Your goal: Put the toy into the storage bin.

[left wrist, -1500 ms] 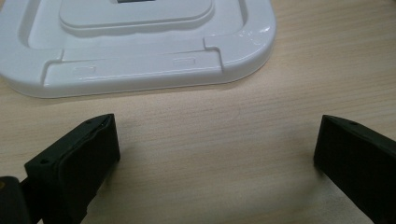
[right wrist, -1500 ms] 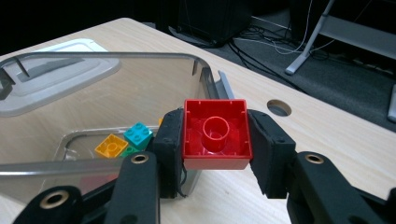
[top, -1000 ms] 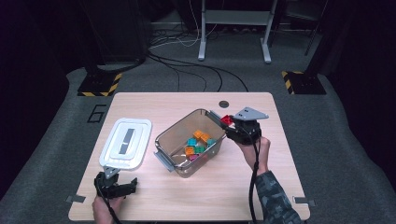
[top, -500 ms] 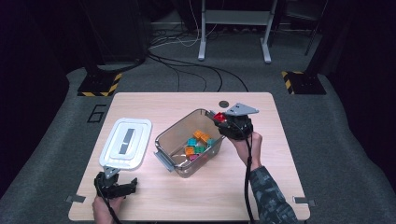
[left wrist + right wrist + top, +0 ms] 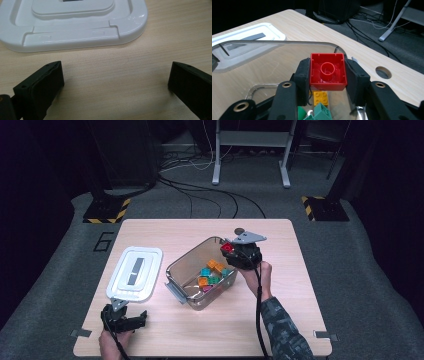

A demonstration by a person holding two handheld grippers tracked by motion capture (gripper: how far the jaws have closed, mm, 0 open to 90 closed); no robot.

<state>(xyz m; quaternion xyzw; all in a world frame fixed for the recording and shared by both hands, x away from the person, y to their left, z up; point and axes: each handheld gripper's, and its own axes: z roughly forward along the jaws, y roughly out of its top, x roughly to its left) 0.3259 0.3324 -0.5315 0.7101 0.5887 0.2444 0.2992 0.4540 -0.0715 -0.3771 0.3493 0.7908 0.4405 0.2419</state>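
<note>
Working across the wooden table (image 5: pixel 200 330), I am putting toy bricks into the clear tub (image 5: pixel 176 270) that sits near its middle, and the step in hand is carrying one more brick over the tub's far right rim. The white lid (image 5: pixel 135 272) lies flat to the left of the tub, apart from it, so the tub stands uncovered. My right tongs (image 5: pixel 228 248) are clamped on the red brick (image 5: pixel 327 71), one pad on each side of it, with its hollow underside turned toward the camera. My left tongs (image 5: pixel 115 82) rest low over bare wood just short of the lid's near edge, spread wide with nothing between them. As I judge it, the next move calls for bringing the red brick a little further in over the tub, lowering it, and only then letting go, so it lands among the others instead of bouncing off the rim. The high view gives me the whole layout: lid, tub, both hands, and the pile of orange and teal bricks (image 5: pixel 212 272) inside. The right gripper view adds the grip itself and a yellow brick (image 5: pixel 320 98) directly below the red one. The left gripper view shows the moulded steps of the lid's edge up close.
</note>
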